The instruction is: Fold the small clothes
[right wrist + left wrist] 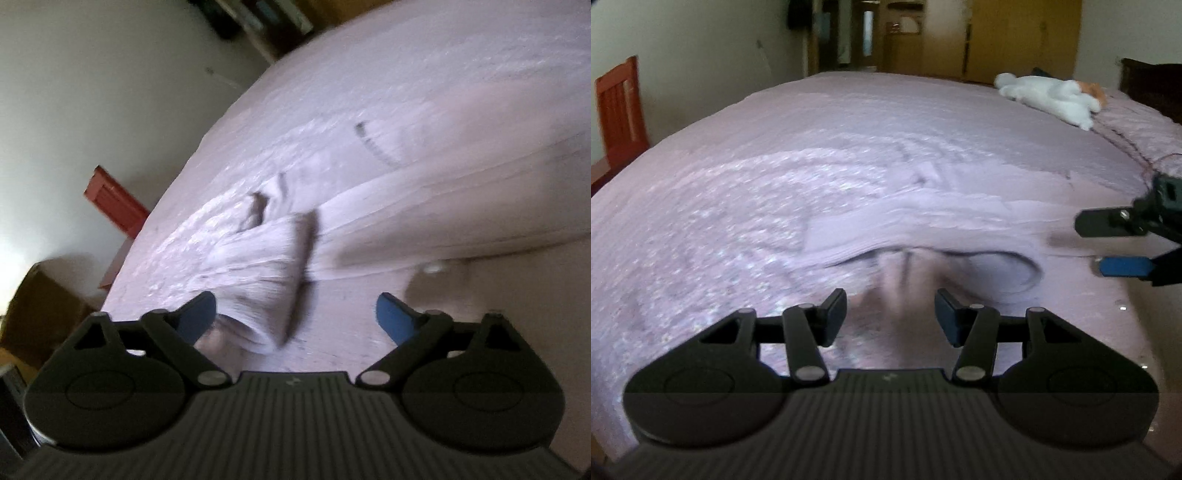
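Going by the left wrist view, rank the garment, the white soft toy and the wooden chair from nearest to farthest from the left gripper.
From the left gripper:
1. Garment, pale, lying on the bed just ahead of the fingers.
2. Wooden chair, beside the bed at far left.
3. White soft toy, at the bed's far right end.
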Motion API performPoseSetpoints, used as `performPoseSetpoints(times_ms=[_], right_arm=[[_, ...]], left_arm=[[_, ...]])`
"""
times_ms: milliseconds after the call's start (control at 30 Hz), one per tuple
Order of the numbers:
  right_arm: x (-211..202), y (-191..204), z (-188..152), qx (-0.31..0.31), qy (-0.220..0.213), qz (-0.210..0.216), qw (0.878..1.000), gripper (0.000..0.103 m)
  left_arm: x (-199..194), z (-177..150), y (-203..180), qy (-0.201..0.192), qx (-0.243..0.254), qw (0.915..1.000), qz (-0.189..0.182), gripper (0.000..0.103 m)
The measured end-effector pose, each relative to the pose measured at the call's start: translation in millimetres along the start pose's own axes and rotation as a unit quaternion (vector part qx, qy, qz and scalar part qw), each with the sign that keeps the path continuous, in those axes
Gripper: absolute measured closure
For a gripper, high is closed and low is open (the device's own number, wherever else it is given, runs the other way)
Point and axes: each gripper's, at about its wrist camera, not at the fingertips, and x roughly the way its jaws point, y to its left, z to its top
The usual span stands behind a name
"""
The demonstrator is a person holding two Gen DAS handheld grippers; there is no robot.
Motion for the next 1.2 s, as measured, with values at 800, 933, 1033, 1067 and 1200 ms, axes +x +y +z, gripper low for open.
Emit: performPoseSetpoints(times_ms=[800,933,1033,1067,1200], right_arm=[[12.7,40.8,44.6,-0.155,-0.026,-0.111,0.981,0.092],[33.6,7.0,32.3,-0.134,0.01,-0.138,0.981,0.089],[34.9,-1.4,26.5,-0.111,0.002,-0.13,0.985,0.08],[33.8,-0.5,26.4,-0.107,0.003,-0.129,0.986,0.073],[18.3,17.1,21.8,-0.139,-0.016,-0.144,0.98,0.052]], left_arm=[[59.2,4.7,8.2,-0.001,-0.047,0.9989,0.007,0.048],[58.7,5.3,7.0,0.0,-0.044,0.999,0.009,0.047],[55.6,7.0,8.3,0.005,-0.048,0.9988,0.008,0.047],[53.7,7.8,9.2,0.007,-0.048,0.9988,0.007,0.047],[41.9,8.9,15.8,0.013,-0.053,0.9985,0.006,0.047]])
